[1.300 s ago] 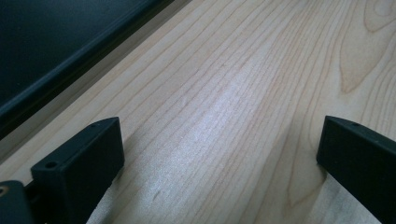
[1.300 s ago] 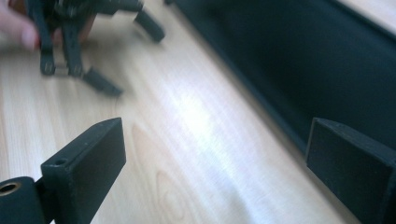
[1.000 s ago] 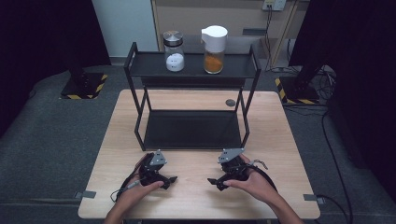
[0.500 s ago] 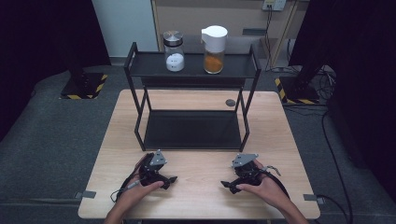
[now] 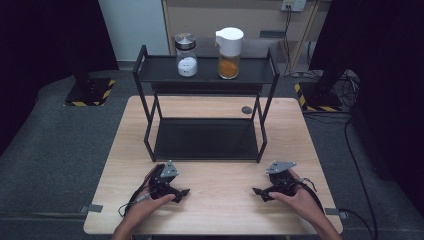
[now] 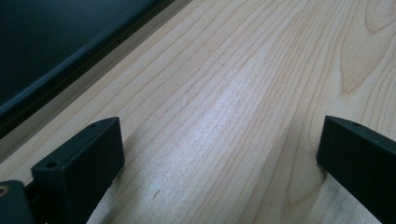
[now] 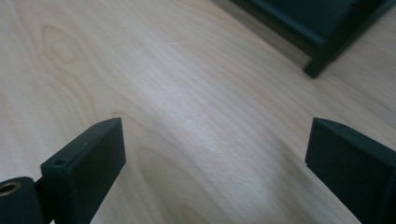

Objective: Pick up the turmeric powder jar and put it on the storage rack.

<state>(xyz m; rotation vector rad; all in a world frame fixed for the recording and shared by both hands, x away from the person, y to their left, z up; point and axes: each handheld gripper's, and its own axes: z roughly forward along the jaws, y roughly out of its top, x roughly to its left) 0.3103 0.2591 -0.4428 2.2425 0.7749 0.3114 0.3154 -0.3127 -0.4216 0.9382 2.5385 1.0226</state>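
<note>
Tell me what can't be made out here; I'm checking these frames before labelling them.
- Jar with white contents, high view: label too small to read.
- Jar with orange contents, high view: what it holds can't be told.
- Dark round spot on the table: too small to identify.
- Forearms, high view: cut off by the bottom edge.

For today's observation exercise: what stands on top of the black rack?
On the rack stand a jar of white powder and a white-lidded jug of orange contents.

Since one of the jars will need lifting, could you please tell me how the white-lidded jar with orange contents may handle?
The white-lidded jar looks tall and narrow, so it may tip if nudged high. Its clear wall seems smooth, possibly slippery. Only partly filled, it is probably fairly light.
</note>
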